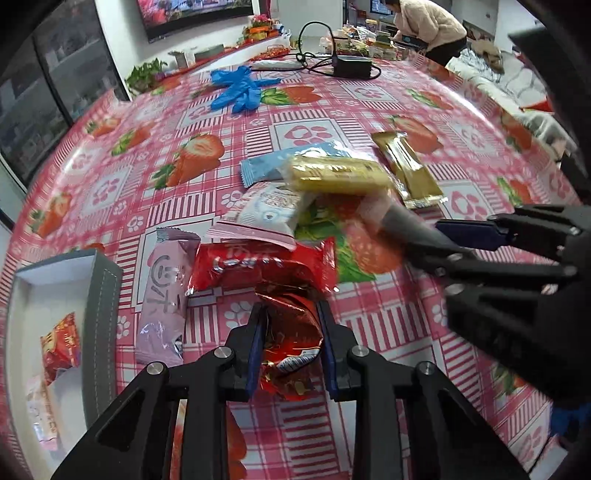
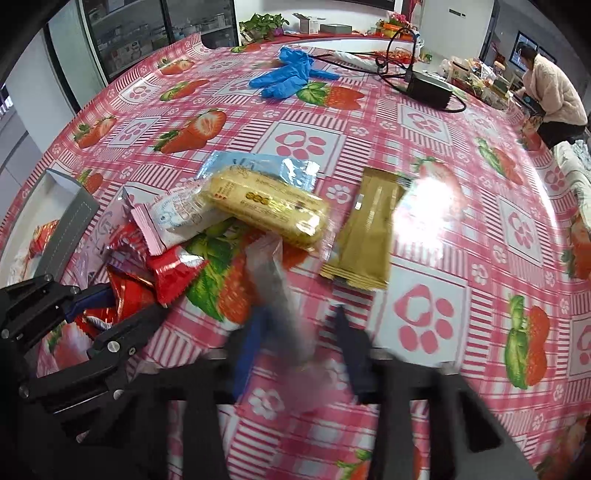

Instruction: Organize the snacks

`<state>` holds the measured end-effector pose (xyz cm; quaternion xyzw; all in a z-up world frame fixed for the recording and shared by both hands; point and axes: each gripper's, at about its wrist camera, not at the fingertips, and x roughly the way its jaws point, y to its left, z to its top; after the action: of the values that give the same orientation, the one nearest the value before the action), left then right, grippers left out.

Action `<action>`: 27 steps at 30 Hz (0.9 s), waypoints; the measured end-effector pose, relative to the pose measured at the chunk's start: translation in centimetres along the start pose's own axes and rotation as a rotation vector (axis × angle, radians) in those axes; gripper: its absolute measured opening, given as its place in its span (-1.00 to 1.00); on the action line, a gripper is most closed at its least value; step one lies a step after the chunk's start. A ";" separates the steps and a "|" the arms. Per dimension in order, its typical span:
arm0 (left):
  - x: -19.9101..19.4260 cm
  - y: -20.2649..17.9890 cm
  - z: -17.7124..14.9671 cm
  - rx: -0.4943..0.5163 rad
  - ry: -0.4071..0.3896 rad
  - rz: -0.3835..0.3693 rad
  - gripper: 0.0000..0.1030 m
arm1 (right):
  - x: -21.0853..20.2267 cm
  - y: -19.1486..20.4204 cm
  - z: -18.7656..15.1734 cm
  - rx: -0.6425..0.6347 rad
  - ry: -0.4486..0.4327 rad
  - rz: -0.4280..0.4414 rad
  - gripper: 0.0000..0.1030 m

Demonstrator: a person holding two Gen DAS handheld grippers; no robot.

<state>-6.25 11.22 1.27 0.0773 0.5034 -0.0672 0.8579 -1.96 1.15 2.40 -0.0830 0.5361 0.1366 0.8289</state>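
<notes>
My left gripper (image 1: 290, 306) is shut on a crumpled red foil snack packet (image 1: 291, 354) near the table's front edge; the right wrist view also shows this gripper (image 2: 118, 306) holding the red packet (image 2: 125, 291). My right gripper (image 2: 299, 321) is blurred, with a greyish clear packet (image 2: 277, 280) pinched between its fingers. From the left wrist view the right gripper (image 1: 424, 240) grips that packet (image 1: 391, 218) by its end. On the tablecloth lie another red packet (image 1: 258, 266), a lilac one (image 1: 162, 295), a white one (image 1: 266, 214), a yellow biscuit pack (image 1: 332, 173), a light blue one (image 1: 280, 162) and a gold one (image 1: 406, 170).
A grey open box (image 1: 99, 314) at the left holds a red snack (image 1: 59, 343). Blue gloves (image 1: 240, 88) and a black adapter with its cable (image 1: 351, 64) lie at the far side. A person (image 1: 424, 26) bends over beyond the table.
</notes>
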 end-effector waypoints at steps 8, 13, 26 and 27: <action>-3.7 0.6 -6.8 -0.095 -0.020 -0.046 -0.42 | -3.8 -4.0 -7.3 0.123 0.011 -0.008 -0.42; -5.3 1.1 -9.1 -0.062 -0.052 -0.043 0.57 | -6.9 -5.3 -13.6 0.151 -0.010 0.013 -0.37; -4.2 0.5 -8.9 -0.049 -0.079 0.053 0.66 | -5.0 -5.1 -8.2 0.218 -0.075 -0.031 0.93; -4.0 0.6 -8.8 -0.070 -0.086 0.047 0.70 | -4.4 -4.9 -7.4 0.218 -0.070 -0.033 0.93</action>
<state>-15.56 13.66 0.55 0.0562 0.4661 -0.0324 0.8824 -8.56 -6.17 3.30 0.0035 0.5170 0.0666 0.8534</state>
